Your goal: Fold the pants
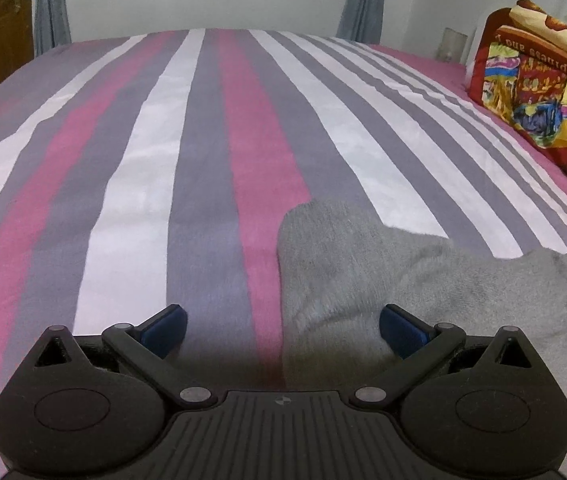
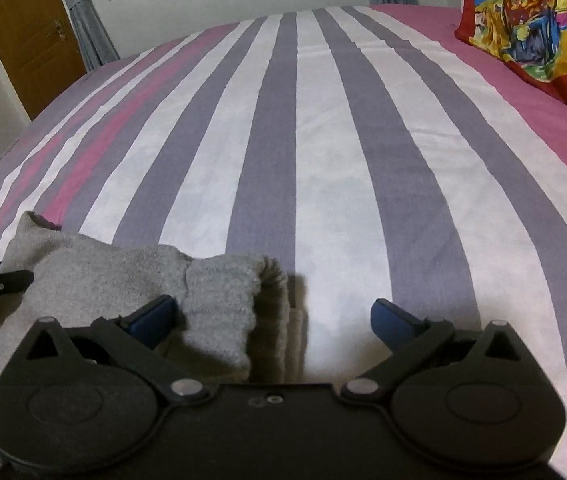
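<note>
The grey fleece pants (image 1: 363,264) lie on the striped bedsheet (image 1: 203,140), in the lower right of the left wrist view and lower left of the right wrist view (image 2: 131,276), their near part cut off behind both tools. The left gripper (image 1: 282,326) gapes wide, gripping nothing. The right gripper (image 2: 273,318) stands spread too, a ribbed fold between its jaws, untouched. A colourful pillow (image 1: 539,92) is cropped at the upper right.

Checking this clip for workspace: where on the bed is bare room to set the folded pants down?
Free: the striped bedspread beyond the grey pants, out to the far edge by the curtains. Crowded: the near edge, under both open grippers, left gripper and right gripper, and the colourful bedding on the right.
</note>
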A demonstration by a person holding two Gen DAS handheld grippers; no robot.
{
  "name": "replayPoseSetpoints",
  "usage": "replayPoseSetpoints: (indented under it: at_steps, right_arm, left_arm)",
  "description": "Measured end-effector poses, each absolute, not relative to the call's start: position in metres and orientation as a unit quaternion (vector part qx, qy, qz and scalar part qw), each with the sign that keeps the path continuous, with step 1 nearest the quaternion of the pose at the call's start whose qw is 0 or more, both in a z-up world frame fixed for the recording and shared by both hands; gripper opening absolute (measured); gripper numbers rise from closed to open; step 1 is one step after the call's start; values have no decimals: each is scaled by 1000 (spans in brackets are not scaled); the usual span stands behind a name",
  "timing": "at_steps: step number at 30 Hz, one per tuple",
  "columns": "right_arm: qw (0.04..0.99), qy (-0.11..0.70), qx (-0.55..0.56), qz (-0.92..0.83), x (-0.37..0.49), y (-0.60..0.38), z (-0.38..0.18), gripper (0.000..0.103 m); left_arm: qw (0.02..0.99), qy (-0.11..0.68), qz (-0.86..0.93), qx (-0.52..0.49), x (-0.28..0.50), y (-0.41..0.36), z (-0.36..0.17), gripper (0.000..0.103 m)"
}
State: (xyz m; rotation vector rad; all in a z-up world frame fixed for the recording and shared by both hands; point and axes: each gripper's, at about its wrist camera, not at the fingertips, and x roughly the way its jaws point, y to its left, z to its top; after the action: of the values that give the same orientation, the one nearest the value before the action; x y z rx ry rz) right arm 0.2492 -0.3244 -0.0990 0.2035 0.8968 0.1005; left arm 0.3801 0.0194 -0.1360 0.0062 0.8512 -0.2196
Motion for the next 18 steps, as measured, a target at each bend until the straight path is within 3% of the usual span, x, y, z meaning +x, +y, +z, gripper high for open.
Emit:
replayPoseSetpoints:
  at_steps: [9,14,18]
  right_arm:
    - [888,447,78,73,185,-318,-92,103]
    - [914,374,141,71,128,-337,-81,103]
    - [892,372,237,97,111,-365,-97,103]
  left_arm:
    - [904,407,-132,20,295,38,-126,103]
    - [905,399,-144,-36,250,66,-126,103]
    - [897,401,-162,-95,242,85,-132,103]
